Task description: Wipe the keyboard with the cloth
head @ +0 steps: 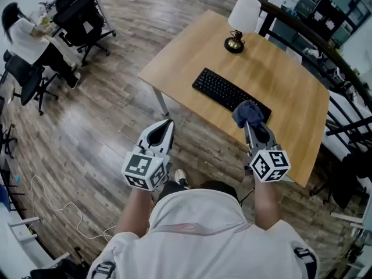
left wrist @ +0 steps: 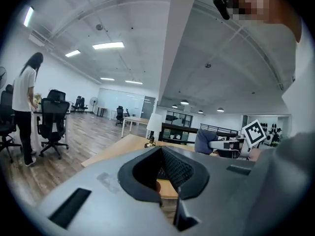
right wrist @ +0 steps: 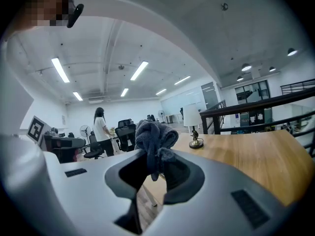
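Note:
A black keyboard (head: 229, 92) lies on the wooden table (head: 192, 45), near its front edge. My right gripper (head: 251, 124) is shut on a bunched blue-grey cloth (head: 247, 112), which hangs just above the keyboard's right end. In the right gripper view the cloth (right wrist: 153, 137) bulges up out of the right gripper (right wrist: 155, 154). My left gripper (head: 167, 124) hangs over the floor, in front of the table's edge and left of the keyboard. In the left gripper view the left gripper (left wrist: 161, 150) has its jaws together with nothing between them.
A white-shaded lamp (head: 241, 22) stands at the table's far side. Office chairs (head: 81, 16) and a seated person (head: 26, 36) are at the far left. A dark railing (head: 325, 51) runs behind the table on the right. A white cable (head: 64, 208) lies on the wood floor.

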